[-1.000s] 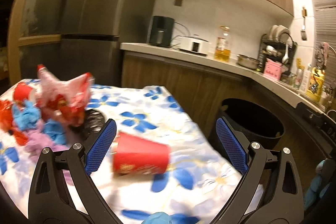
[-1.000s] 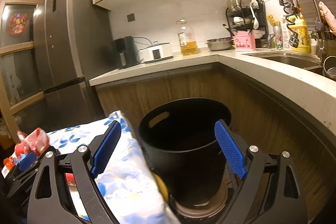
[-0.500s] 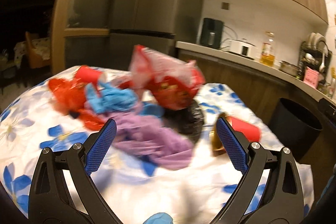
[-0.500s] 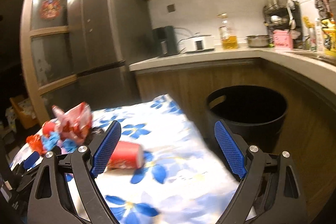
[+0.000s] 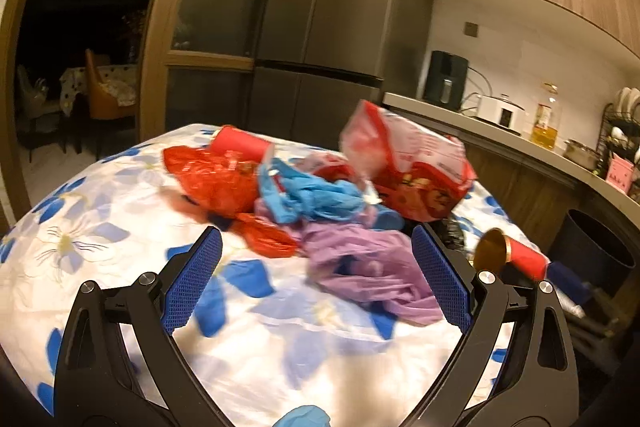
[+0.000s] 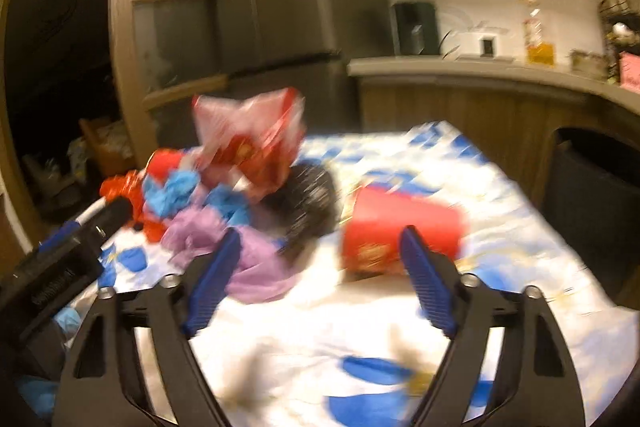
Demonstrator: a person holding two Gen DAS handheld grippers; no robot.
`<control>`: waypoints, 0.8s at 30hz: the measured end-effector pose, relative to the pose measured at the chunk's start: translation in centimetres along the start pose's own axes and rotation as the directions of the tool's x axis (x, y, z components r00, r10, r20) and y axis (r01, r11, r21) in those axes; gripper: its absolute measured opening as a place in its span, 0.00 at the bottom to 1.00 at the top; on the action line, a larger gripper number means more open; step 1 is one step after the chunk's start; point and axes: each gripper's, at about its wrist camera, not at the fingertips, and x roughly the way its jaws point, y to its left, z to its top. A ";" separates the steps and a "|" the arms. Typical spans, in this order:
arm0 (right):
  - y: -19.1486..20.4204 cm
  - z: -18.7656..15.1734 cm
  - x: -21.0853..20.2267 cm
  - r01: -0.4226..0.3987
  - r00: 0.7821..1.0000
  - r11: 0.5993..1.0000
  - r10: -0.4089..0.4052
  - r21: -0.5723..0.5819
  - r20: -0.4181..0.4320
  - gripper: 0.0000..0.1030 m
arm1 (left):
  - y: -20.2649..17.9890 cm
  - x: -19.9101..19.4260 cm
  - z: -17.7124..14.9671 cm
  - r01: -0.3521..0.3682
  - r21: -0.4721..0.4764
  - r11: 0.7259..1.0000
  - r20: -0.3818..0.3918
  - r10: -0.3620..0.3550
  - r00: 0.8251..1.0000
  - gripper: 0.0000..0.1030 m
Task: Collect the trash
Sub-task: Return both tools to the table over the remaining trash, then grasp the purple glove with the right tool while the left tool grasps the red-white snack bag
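Left claw [image 5: 316, 281] gapes wide over purple bag [image 5: 368, 267]; right claw [image 6: 320, 279], empty, narrows toward seemingly red cup [image 6: 400, 231].

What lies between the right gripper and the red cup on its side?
Only bare floral tablecloth. In the right wrist view, the right gripper, jaws closing with nothing between them, faces the red cup just beyond its fingertips; the purple bag lies off to the left.

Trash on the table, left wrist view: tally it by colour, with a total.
Red cups: 2
Red bags: 2
Blue bag: 1
Purple bag: 1
Black item: 1
Total: 7
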 end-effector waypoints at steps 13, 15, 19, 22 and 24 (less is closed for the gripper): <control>2.7 -1.3 5.1 -0.068 0.984 0.997 0.059 -0.047 -0.167 0.32 | 1.4 0.5 0.5 -0.016 0.000 1.000 0.007 0.016 1.000 0.91; 3.0 -1.4 5.3 -0.085 0.981 0.995 0.074 -0.057 -0.180 0.19 | 1.5 0.6 0.5 -0.017 -0.002 1.000 0.005 0.017 1.000 0.91; 3.4 -1.4 5.1 -0.110 0.979 0.991 0.096 -0.071 -0.181 0.04 | 1.3 0.7 0.5 -0.018 -0.001 1.000 -0.001 0.018 1.000 0.91; 3.5 -1.3 4.0 -0.122 0.982 0.989 0.107 -0.089 -0.158 0.02 | 1.2 0.7 0.5 -0.021 0.005 1.000 -0.001 0.021 1.000 0.91; 3.4 -1.0 2.7 -0.127 0.985 0.987 0.114 -0.100 -0.128 0.02 | 1.1 0.7 0.6 -0.023 0.004 1.000 0.000 0.023 1.000 0.91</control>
